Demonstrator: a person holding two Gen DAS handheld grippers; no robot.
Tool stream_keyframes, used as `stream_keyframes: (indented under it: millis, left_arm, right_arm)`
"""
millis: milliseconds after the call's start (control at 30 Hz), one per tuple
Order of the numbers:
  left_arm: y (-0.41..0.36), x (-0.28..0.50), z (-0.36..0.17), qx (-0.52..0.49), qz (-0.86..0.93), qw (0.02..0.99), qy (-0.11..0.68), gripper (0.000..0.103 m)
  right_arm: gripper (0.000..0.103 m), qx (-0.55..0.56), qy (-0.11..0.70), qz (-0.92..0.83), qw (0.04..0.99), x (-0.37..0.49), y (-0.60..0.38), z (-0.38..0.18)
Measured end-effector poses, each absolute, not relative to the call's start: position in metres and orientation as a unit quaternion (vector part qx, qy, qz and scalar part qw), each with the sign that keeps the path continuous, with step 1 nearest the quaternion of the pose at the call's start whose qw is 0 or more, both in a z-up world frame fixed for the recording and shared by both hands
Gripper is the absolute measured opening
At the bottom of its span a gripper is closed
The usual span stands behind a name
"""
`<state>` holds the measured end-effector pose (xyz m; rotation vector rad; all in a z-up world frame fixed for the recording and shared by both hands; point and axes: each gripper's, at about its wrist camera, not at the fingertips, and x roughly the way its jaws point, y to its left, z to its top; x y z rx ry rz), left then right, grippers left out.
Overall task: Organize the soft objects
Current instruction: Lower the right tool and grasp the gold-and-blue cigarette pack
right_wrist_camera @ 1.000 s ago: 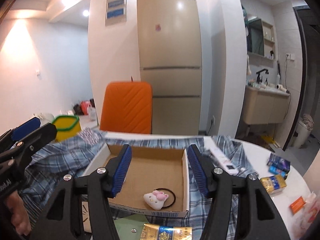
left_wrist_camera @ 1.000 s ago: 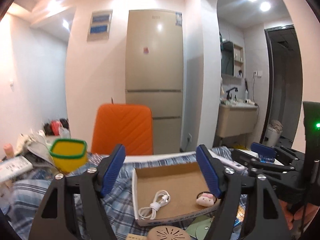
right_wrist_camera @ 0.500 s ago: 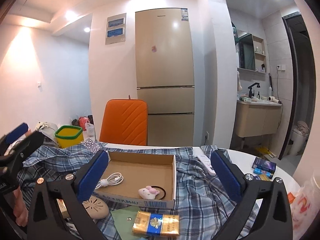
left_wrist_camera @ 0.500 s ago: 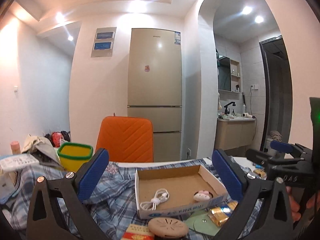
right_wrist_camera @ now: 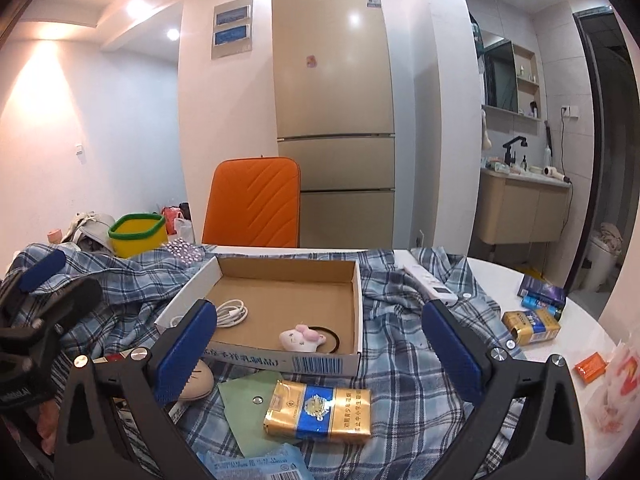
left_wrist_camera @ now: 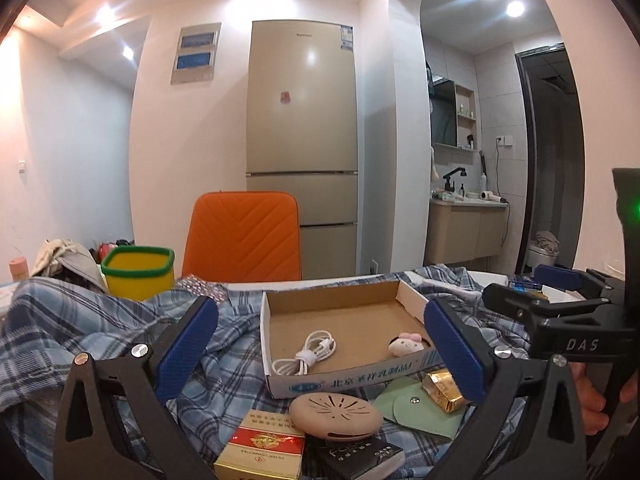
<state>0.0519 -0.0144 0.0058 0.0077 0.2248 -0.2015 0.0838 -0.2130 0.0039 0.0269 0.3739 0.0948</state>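
Observation:
A crumpled blue plaid shirt [left_wrist_camera: 100,332] [right_wrist_camera: 400,320] covers the table. On it sits an open cardboard box [left_wrist_camera: 280,308] [right_wrist_camera: 356,288] holding a white cable [left_wrist_camera: 306,356] [right_wrist_camera: 232,314] and a pink plush hair tie [left_wrist_camera: 406,345] [right_wrist_camera: 302,338]. My left gripper [left_wrist_camera: 318,350] is open and empty, held above the near side of the box. My right gripper [right_wrist_camera: 320,352] is open and empty, also in front of the box. Each gripper shows at the edge of the other's view.
In front of the box lie a beige round pod [left_wrist_camera: 334,416], a green pouch [left_wrist_camera: 424,410] [right_wrist_camera: 248,400], a gold-blue pack [right_wrist_camera: 318,410], a red pack [left_wrist_camera: 260,450]. A yellow bin [left_wrist_camera: 138,272] stands at the back left, an orange chair [left_wrist_camera: 244,236] behind. Packs [right_wrist_camera: 530,326] lie right.
Both grippers have opened wide and pulled back from the box toward me, so more of the items in front of the box show. Nothing was picked up.

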Motion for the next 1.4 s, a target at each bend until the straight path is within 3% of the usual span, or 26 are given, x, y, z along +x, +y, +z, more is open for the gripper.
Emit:
stream_keyframes:
  millis: [300,533,700,1167,1400]
  left_arm:
    - [-0.013,0.06,-0.002,-0.004,-0.095,0.986,0.139,0.103]
    - [-0.019,0.086,-0.015,0.008,-0.098,0.972,0.215,0.103]
    - [-0.023,0.088,-0.019,0.02,-0.1,0.968,0.228,0.103]
    - [-0.022,0.092,-0.021,0.021,-0.097,0.966,0.24,0.103]
    - [-0.022,0.095,-0.022,0.023,-0.098,0.965,0.243,0.103]
  right_arm:
    - [0.103,0.025,0.212,0.045,0.976,0.094,-0.219,-0.004]
    - [0.103,0.039,0.311,0.063,0.947,0.126,-0.221,-0.025]
    - [0.103,0.053,0.38,0.061,0.921,0.144,-0.224,-0.048]
    - [0.102,0.038,0.466,0.06,0.882,0.167,-0.215,-0.081]
    - [0.091,0.025,0.479,0.066,0.875,0.169,-0.21,-0.085]
